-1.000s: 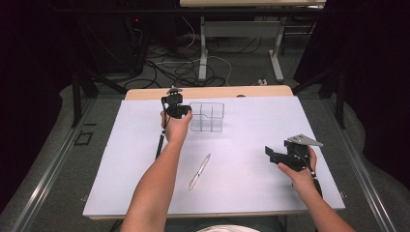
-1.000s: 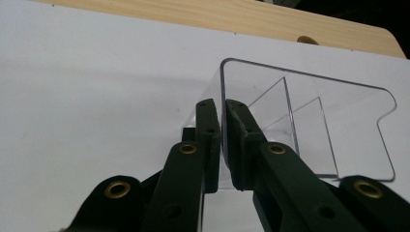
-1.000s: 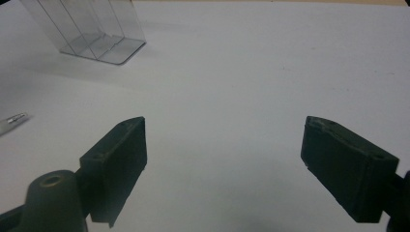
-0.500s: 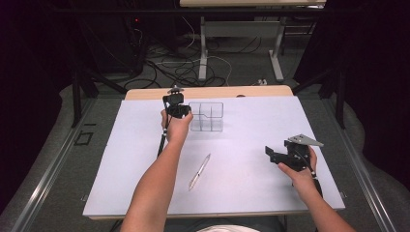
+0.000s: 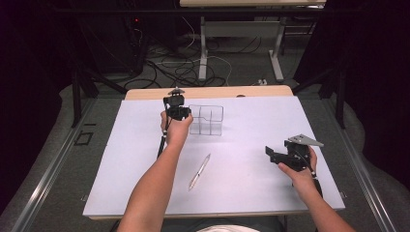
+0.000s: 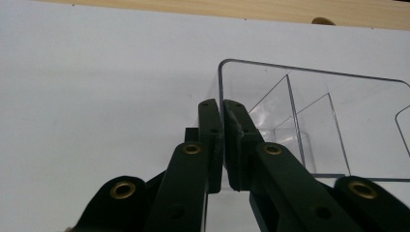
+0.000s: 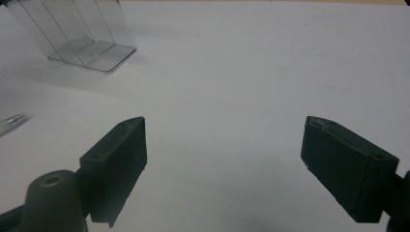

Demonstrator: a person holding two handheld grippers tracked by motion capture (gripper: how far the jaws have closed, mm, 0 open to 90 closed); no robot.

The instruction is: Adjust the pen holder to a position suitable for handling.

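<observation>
Beyond the white-covered wooden table (image 5: pixel 121 188), a tangle of black and white cables (image 5: pixel 176 70) sprawls over the grey floor (image 5: pixel 58 159), beside another desk's white metal legs (image 5: pixel 203 53).

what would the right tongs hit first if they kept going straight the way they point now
Probably nothing soon: the open right tongs face bare white table cover. The clear organizer and pen sit off to one side.

A white-topped table (image 5: pixel 251 121) fills the lower middle of the frame. Beyond it, upper centre, cables (image 5: pixel 179 67) sprawl over grey floor (image 5: pixel 241 72). Dark curtains (image 5: pixel 38 58) line both sides.
</observation>
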